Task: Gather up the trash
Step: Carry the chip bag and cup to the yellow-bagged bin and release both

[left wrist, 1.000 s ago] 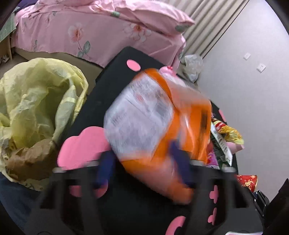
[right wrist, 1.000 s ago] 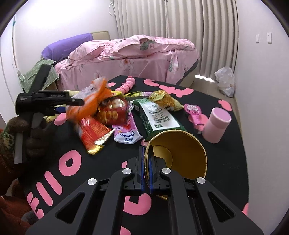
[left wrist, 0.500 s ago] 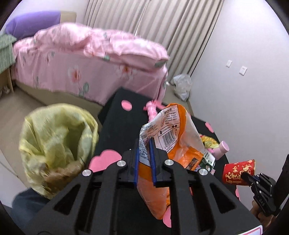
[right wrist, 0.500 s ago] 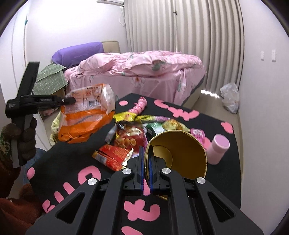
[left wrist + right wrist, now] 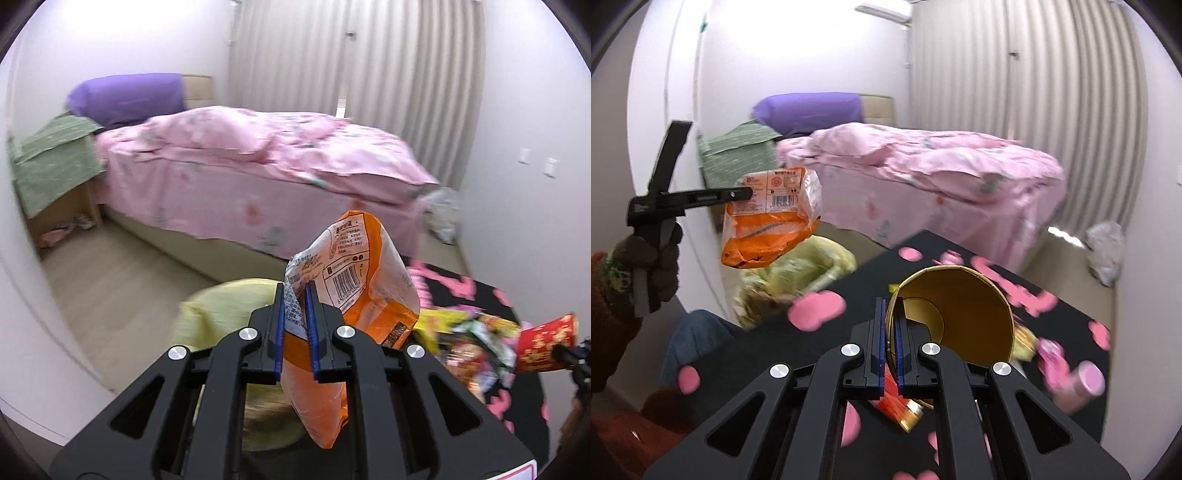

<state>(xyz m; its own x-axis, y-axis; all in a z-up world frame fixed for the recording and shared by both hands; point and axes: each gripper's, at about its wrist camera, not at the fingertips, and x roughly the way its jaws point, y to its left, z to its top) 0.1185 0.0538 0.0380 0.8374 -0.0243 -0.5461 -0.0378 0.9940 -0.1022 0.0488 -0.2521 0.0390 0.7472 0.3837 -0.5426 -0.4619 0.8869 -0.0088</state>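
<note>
— What does your left wrist camera show?

— My left hand-held gripper (image 5: 295, 325) has its blue pads closed tight on the top edge of an orange snack bag (image 5: 343, 295), barcode side facing the lens. The bag hangs in the air, well above the yellow trash bag (image 5: 225, 306), which sits on the floor just beyond the gripper. Behind the trash bag is the bed (image 5: 258, 166) with pink bedding. To the right of the trash bag is the black tabletop (image 5: 517, 387) with pink shapes, carrying a blurred heap of wrappers (image 5: 476, 336). Further right of the trash bag a red paper cup (image 5: 546, 347) lies on its side in the air above the tabletop's edge, gripped at its rim.

— And the right wrist camera?

— My right hand-held gripper (image 5: 891, 350) is closed on the rim of that paper cup (image 5: 960, 306), pads nearly together with the wall between them; its gold inside faces the lens. The cup is over the tabletop (image 5: 768, 350). The trash bag (image 5: 798, 273) stands just past the tabletop's left edge, its mouth open. Above the trash bag, the left hand-held gripper (image 5: 742, 192) holds the orange bag (image 5: 768, 221) clear in the air, my gloved left hand (image 5: 657, 258) on its handle. A pink cylinder (image 5: 1082, 384) lies far right of the trash bag, on the tabletop.
</note>
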